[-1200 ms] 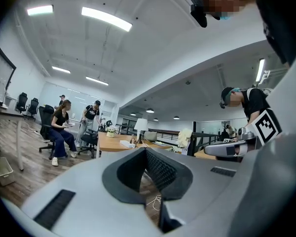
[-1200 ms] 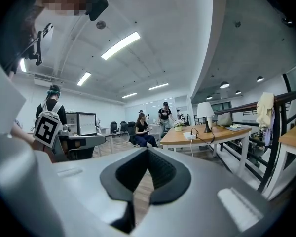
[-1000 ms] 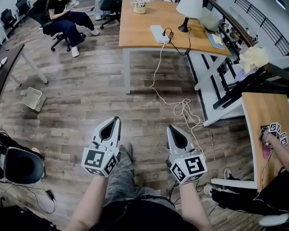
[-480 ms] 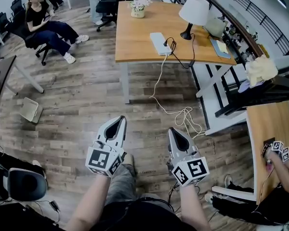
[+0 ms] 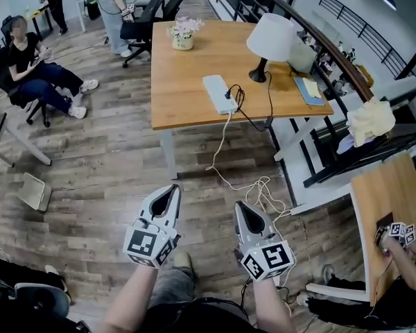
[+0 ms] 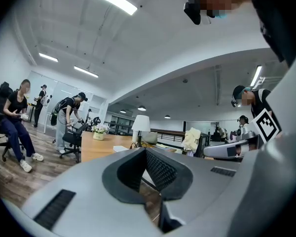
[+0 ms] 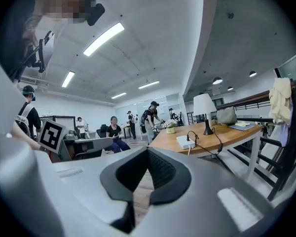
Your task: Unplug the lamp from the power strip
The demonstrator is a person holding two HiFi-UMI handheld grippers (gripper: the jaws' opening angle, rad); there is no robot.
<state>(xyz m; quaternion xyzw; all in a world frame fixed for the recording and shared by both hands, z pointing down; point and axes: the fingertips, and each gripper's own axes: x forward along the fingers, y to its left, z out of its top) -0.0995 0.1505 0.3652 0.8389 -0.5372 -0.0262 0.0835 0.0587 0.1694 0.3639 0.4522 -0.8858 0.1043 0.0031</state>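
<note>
Both the left gripper and the right gripper are held fully closed and empty above the floor. Over the last second the desk has been brought nearer and more central in the head view, so an approach is judged under way. The lamp is seen plugged into the power strip on the desk, well apart from either gripper. Nothing has been touched yet.

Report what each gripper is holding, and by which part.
Nothing is held: the left gripper and right gripper both have jaws together and empty, well short of the white rectangular power strip.
</note>
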